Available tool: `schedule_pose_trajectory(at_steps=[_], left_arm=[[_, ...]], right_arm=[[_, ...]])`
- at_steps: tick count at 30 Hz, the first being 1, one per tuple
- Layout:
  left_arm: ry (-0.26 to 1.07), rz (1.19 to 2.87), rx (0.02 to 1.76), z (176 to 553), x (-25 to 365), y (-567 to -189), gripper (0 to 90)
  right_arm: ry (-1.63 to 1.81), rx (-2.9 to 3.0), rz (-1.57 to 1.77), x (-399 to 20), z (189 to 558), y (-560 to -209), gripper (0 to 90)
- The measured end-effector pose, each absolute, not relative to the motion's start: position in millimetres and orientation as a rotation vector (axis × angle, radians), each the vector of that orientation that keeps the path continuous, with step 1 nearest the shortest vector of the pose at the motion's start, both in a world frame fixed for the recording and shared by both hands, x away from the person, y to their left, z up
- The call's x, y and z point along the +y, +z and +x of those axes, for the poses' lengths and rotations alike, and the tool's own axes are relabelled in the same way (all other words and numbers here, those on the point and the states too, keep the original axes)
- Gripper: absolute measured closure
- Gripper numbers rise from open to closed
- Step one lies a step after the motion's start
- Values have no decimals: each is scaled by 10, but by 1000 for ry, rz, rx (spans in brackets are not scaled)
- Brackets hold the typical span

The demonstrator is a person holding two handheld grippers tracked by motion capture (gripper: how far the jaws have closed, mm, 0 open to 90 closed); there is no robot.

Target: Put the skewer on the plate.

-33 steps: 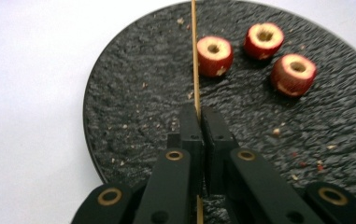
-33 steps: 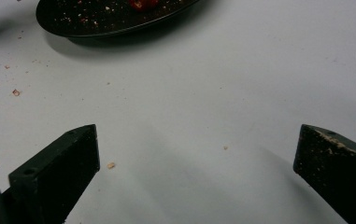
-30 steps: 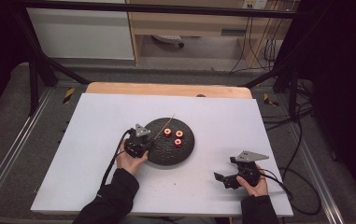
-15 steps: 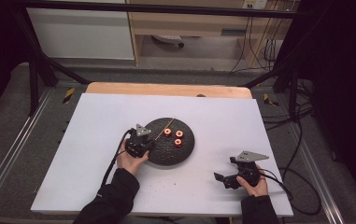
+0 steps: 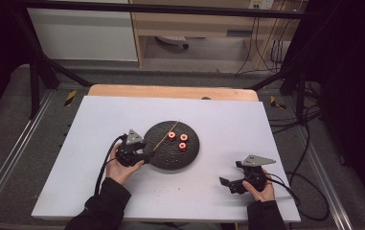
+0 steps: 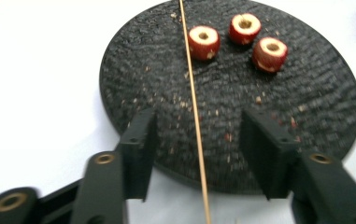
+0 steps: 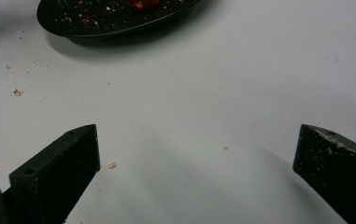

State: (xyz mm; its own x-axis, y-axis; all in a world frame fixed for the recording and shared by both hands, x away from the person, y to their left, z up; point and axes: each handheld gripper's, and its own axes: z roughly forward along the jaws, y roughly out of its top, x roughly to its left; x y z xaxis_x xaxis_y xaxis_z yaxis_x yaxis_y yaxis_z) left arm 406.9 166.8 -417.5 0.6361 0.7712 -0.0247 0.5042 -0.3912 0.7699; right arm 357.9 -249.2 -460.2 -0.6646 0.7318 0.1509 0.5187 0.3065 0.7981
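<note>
On a white table [image 5: 98, 187] in a dim room, the skewer [image 6: 193, 102] lies diagonally across the black plate [image 6: 316, 93], its near end between the just-opened jaws of the left hand-held gripper [image 6: 196, 144], untouched.

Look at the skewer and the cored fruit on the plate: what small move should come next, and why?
Probably draw the left gripper back off the skewer. Its fingers have just been opening and stand clear of the stick, which lies on the plate beside three fruit pieces.

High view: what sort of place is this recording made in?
Probably a lab or workshop recording rig, not a kitchen: a white table framed by black struts, loose cables on the floor, and a handheld left gripper by a black plate.
</note>
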Motion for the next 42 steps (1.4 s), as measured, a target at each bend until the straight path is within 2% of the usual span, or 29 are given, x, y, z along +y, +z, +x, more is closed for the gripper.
schedule_pose_trajectory(at_steps=[11,21,27,42], left_arm=[[404,2119,931,3811,2055,-4153,200],[407,2094,922,3584,2347,-4245,70],[424,2072,932,3474,2477,-4346,38],[404,2056,959,3429,2610,-4500,38]], right_arm=[[1290,2332,1153,-2489,3579,-4601,18],[1283,2335,1152,-2492,3581,-4601,17],[1281,2337,1152,-2493,3580,-4599,17],[1271,2359,1149,-2493,3580,-4601,16]])
